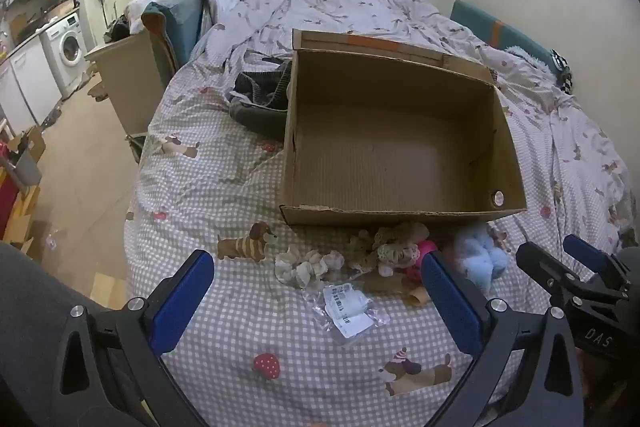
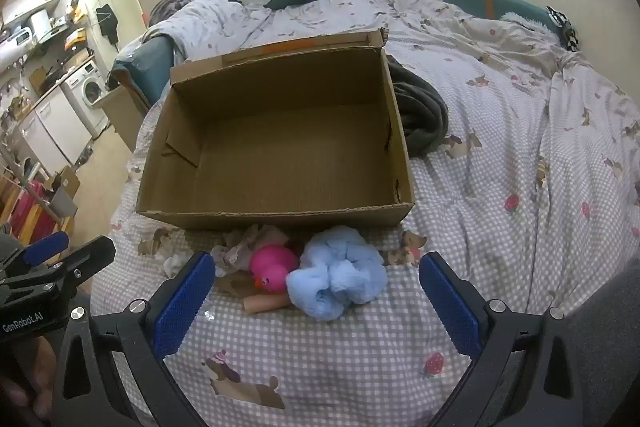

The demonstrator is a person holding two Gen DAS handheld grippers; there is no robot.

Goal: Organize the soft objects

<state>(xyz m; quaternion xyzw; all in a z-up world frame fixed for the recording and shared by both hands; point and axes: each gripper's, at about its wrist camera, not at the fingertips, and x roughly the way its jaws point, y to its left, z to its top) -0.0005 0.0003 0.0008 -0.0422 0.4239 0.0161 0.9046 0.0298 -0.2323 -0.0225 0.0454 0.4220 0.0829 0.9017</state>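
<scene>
An open cardboard box (image 1: 400, 155) stands on the bed, and nothing shows inside it (image 2: 280, 155). In front of it lies a pile of soft things: cream scrunchies (image 1: 310, 263), a blue fluffy scrunchie (image 2: 338, 273) (image 1: 480, 257), a pink rubber duck (image 2: 272, 267) (image 1: 420, 255) and a clear packet with a label (image 1: 348, 311). My left gripper (image 1: 318, 291) is open over the cream scrunchies and packet. My right gripper (image 2: 316, 291) is open around the duck and the blue scrunchie, above them. Each gripper shows at the edge of the other's view.
A checked duvet with dog prints (image 1: 240, 347) covers the bed. A dark grey garment (image 2: 424, 115) lies beside the box. Teal pillows (image 2: 496, 1) sit by the wall. A wooden bedside unit (image 1: 128, 83) and a washing machine (image 1: 68, 47) stand to the left.
</scene>
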